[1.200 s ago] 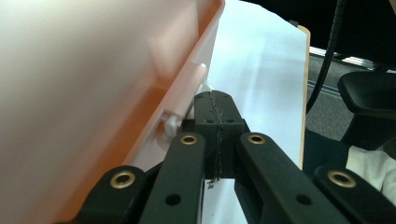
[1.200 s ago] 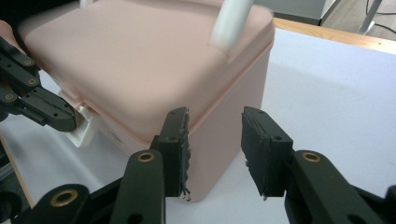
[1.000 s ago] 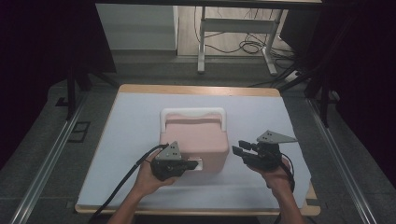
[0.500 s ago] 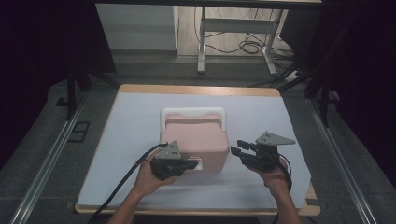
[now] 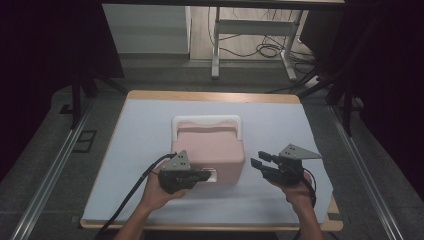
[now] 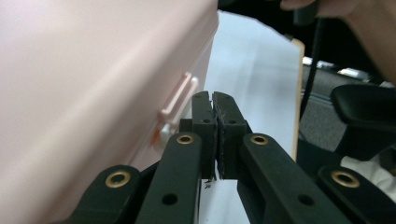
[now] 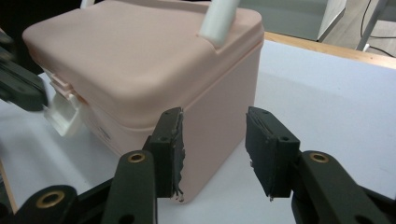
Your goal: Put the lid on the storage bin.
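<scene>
A pink lidded box (image 5: pixel 210 145) with a white handle (image 5: pixel 206 121) stands mid-table. Its white front latch (image 7: pixel 63 114) sticks outward from the near face. My left gripper (image 5: pixel 207 175) is shut at that near face, its tips right by the latch (image 5: pixel 213 176). In the left gripper view the jaws (image 6: pixel 214 100) press together with nothing between them, beside the pink wall (image 6: pixel 84 70) and a small pink ridge (image 6: pixel 180 98). My right gripper (image 5: pixel 257 158) is open, just off the box's right side. Its jaws (image 7: pixel 214 135) frame the box's near corner (image 7: pixel 140 56) without touching it.
A white sheet (image 5: pixel 150 125) covers the wooden table (image 5: pixel 210 96). Bare sheet lies left, right and behind the box. Beyond the table are a metal desk frame (image 5: pixel 250 30) and floor cables (image 5: pixel 265 50). The left gripper's cable (image 5: pixel 125 205) trails off the near edge.
My right gripper has drifted slightly toward the near edge and closer to the box. The left gripper has stayed at the latch.
</scene>
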Demonstrator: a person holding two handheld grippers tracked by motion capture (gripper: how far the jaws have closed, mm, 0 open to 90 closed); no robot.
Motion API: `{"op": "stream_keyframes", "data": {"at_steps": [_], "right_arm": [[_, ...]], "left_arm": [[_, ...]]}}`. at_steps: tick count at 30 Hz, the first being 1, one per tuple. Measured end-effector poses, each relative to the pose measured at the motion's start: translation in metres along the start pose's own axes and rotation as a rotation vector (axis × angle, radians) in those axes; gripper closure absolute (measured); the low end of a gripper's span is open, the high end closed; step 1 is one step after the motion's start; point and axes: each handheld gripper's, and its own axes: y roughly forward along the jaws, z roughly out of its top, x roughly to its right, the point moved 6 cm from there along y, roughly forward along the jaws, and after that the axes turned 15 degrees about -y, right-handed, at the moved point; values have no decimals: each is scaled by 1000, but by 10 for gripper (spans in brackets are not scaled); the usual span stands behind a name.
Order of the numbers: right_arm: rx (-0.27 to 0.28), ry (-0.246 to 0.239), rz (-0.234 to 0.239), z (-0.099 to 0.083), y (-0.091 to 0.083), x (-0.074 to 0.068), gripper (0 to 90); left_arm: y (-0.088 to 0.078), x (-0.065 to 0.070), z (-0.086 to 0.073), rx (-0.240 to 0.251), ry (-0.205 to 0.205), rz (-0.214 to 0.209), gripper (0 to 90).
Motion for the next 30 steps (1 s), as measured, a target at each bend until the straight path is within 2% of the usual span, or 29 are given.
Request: {"op": "stream_keyframes", "data": {"at_steps": [6,10,14,18,21,24,30], "right_arm": [[-9,5,0,-5,1,3,563],[-10,4,-1,-7,0,6,561],[-16,3,2,-9,0,7,559],[-22,1,7,-10,0,8,556],[-19,-2,12,-11,1,9,553],[-28,-4,15,-13,1,11,549],[-43,2,12,-20,2,17,543]], "left_arm": [[-19,1,1,34,0,21,852],[-37,1,-4,62,-2,42,818],[-56,-6,-13,87,-40,85,767],[-75,-17,-21,139,-80,125,745],[-89,-29,-28,156,-109,175,721],[-101,-42,-34,173,-148,198,695],[-109,-69,-46,179,-196,265,618]]}}
